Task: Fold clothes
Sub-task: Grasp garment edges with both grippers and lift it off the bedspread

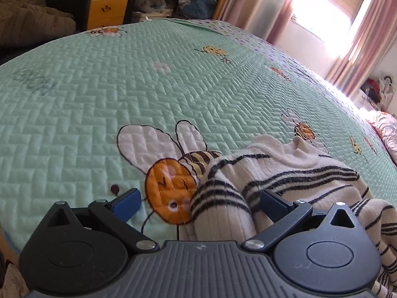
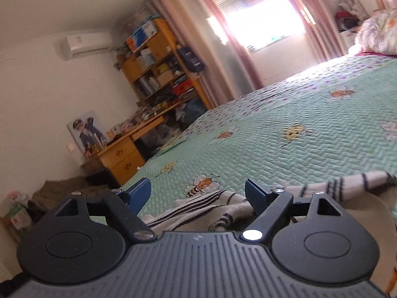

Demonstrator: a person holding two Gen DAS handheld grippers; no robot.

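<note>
Left gripper angled down over striped sweater, jaws open, right gripper near level, jaws open.

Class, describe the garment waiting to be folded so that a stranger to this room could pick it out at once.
Start at the wide mint-green quilted bedspread printed with cartoon bees. At its near edge, beside the largest bee, lies a crumpled sweater. It alone is fuzzy cream knit crossed by groups of thin black stripes.

Right tongs gape empty above the striped sweater on the green quilt.
</note>
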